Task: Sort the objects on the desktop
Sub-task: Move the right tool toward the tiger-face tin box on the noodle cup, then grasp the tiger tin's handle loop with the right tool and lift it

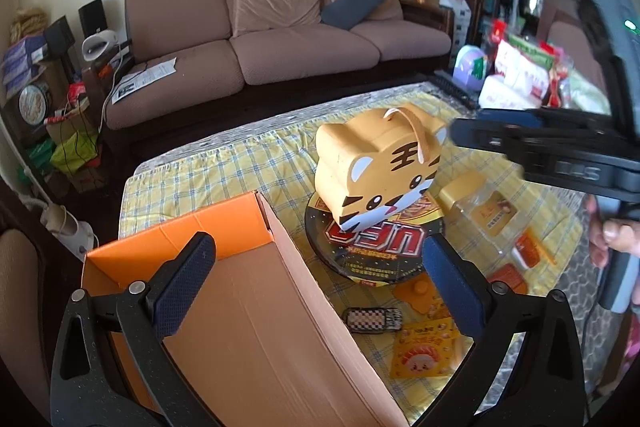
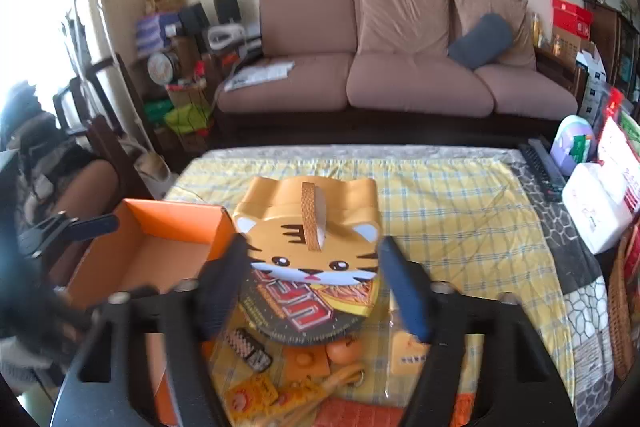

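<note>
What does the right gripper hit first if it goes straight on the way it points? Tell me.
Probably the tiger-shaped box: it sits dead ahead between the right gripper's open fingers, atop the round black-lidded bowl. Depth is unclear through the fisheye.

Tiger-faced yellow box [image 2: 308, 227] sits tilted atop the round black noodle bowl [image 2: 304, 315], beside the open, empty orange carton [image 2: 168, 227].

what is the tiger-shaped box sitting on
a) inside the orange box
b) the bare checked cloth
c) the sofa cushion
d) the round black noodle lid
d: the tiger-shaped box rests on the round black noodle lid, beside the orange box.
</note>
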`<action>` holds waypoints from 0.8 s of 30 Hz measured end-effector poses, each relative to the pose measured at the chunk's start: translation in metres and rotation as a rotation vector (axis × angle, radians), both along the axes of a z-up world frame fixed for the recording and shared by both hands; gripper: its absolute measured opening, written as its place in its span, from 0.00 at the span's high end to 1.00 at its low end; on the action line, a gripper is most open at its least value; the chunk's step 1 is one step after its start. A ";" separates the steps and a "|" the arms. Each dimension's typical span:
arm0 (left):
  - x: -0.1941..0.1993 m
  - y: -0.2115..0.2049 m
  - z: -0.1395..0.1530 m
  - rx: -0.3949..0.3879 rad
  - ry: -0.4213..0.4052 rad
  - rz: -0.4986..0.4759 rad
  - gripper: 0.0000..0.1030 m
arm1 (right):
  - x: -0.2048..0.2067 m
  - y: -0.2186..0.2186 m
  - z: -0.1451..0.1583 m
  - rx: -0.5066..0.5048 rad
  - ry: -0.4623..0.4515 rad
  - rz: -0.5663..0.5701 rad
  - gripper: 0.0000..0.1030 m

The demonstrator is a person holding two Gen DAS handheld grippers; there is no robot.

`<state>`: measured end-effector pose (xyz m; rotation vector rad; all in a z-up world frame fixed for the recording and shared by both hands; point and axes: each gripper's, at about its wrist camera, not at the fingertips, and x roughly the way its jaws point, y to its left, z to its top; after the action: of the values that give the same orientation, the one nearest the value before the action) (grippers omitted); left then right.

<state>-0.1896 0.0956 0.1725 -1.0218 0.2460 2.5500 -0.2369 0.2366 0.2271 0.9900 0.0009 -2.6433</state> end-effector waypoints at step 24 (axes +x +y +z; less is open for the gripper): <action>-0.030 0.008 -0.014 -0.011 -0.009 -0.035 0.00 | -0.035 -0.020 -0.039 0.098 -0.040 0.013 0.91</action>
<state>-0.2193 0.1041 0.1584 -1.0239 0.2729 2.5152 -0.2718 0.2167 0.1878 1.0698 0.1289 -2.6332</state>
